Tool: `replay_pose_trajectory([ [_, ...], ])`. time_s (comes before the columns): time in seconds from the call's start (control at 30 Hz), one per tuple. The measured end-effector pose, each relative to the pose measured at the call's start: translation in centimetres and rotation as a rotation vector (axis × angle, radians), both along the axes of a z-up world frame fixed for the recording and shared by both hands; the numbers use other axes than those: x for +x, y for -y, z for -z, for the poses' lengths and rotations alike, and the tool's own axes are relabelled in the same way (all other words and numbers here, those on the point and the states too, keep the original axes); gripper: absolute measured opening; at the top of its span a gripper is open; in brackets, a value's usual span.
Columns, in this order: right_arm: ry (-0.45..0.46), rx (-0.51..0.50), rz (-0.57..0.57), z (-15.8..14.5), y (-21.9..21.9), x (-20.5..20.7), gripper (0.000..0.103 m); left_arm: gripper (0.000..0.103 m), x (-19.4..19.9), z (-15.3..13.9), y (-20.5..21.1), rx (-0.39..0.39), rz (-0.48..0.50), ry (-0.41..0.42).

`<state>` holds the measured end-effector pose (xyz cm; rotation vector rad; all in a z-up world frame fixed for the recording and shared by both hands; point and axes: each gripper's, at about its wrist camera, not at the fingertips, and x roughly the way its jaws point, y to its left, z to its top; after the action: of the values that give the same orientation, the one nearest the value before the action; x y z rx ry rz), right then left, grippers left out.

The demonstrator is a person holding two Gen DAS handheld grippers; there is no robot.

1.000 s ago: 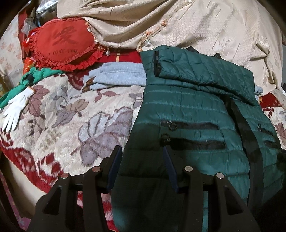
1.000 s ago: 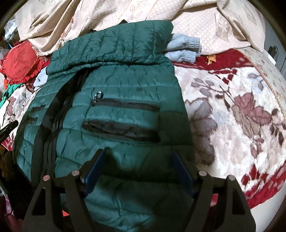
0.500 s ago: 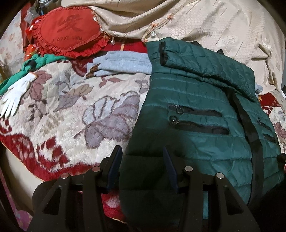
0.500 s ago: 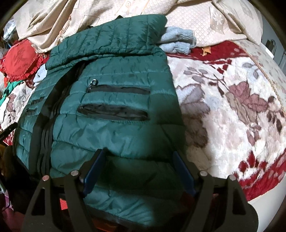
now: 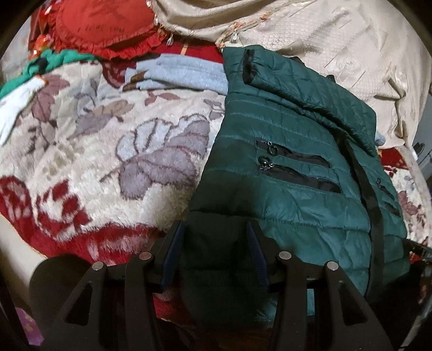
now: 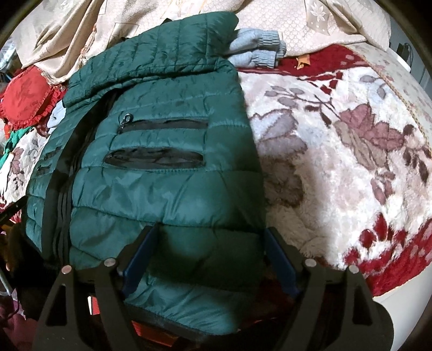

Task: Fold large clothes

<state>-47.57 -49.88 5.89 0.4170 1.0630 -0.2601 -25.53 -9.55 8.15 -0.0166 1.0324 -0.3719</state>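
At the near edge of the bed, the hem of the green padded jacket is seen between the fingers of both tongs. The left gripper stands partly open, its jaws on either side of the dark hem corner at the jacket's left side; whether the cloth is pressed or only straddled cannot be told. The right gripper is spread wide, with the hem at the jacket's right side lying between the jaws and not clamped.

The step in hand is judged to be the taking of the bottom hem at its two corners, so that the lower part can be folded up towards the collar. For the next move, both tongs would need to be closed on the hem and lifted together, evenly, because the slippery padded cloth may slide out or sag in the middle.

The jacket lies flat on the flowered blanket, front upward, with its sleeves already laid across the top and the pocket zips showing. Further on, a light blue knitted garment is partly under the jacket's far end and may be dragged with it. Towards the far left corner are a red frilled cushion, a green cloth and a white glove. Along the far edge lies a beige bedspread, touching the collar.
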Motion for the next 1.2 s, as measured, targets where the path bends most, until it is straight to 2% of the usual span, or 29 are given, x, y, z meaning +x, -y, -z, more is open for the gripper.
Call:
replay_pose_trajectory([
  [0.1,-0.006,0.029,-0.015,0.3,0.0,0.0,0.087,0.037,0.1,0.9,0.2,-0.020,0.014,-0.043],
  [0.3,0.018,0.094,-0.039,0.3,0.2,-0.3,0.088,0.042,-0.1,1.2,0.9,-0.001,0.015,-0.039],
  [0.4,0.002,0.104,-0.049,0.9,0.4,0.1,0.089,0.043,0.3,1.2,1.1,0.019,0.031,-0.053],
  [0.63,-0.042,0.111,-0.070,1.1,0.5,-0.2,0.089,0.043,0.8,0.3,-1.9,-0.074,-0.053,-0.070],
  [0.77,-0.057,0.174,-0.046,1.9,0.8,-0.4,0.089,0.043,0.4,0.4,-1.6,-0.058,-0.066,-0.049],
  [0.93,-0.036,0.184,-0.050,2.2,0.1,-0.1,0.092,0.047,0.1,1.2,0.2,0.031,-0.020,-0.033],
  [1.2,-0.020,0.212,-0.051,2.2,0.3,0.0,0.092,0.047,0.0,1.6,0.2,0.001,-0.024,-0.061],
])
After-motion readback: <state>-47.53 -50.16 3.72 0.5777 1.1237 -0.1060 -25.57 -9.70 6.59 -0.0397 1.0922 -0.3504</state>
